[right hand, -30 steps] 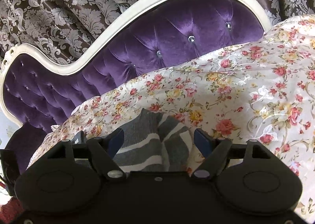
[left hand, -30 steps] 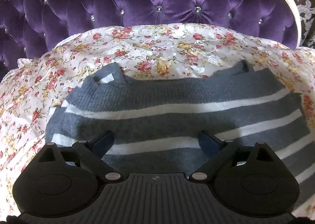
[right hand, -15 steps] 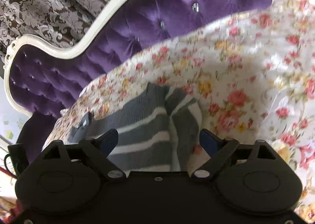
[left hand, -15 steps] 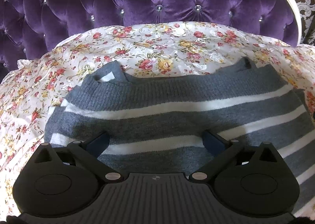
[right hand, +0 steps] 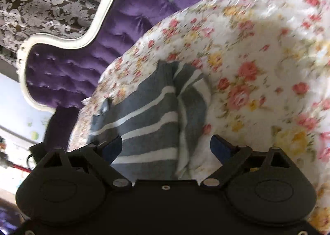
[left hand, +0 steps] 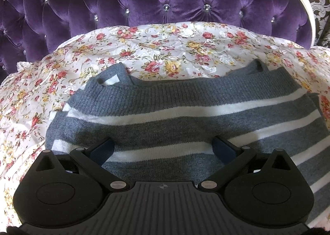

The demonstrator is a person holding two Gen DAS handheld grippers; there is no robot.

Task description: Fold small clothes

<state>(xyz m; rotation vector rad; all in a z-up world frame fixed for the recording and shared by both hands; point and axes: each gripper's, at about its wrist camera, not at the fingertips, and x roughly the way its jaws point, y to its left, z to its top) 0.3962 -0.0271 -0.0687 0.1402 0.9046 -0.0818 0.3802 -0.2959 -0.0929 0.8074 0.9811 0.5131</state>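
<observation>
A small grey sweater with white stripes (left hand: 185, 119) lies spread on a floral bedspread (left hand: 156, 49), its ribbed hem toward the headboard. My left gripper (left hand: 164, 148) hovers over the sweater's middle, jaws wide open, nothing pinched between them. In the right wrist view the same sweater (right hand: 148, 115) shows from its right side, where a fold bunches along the edge. My right gripper (right hand: 166, 146) stands open just above that folded edge, its blue pads (right hand: 219, 146) apart from the cloth. The picture there is tilted and blurred.
A purple tufted headboard (left hand: 165, 6) with a white curved frame rises behind the bed. Patterned brown curtains (right hand: 51, 1) hang beyond it. The floral bedspread (right hand: 257, 70) stretches wide to the right of the sweater. Floor clutter shows at the far left of the right wrist view.
My right gripper opened wider, tipped downward and rolled, closing in on the sweater's right edge. My left gripper opened slightly and stayed put; the sweater settled flatter.
</observation>
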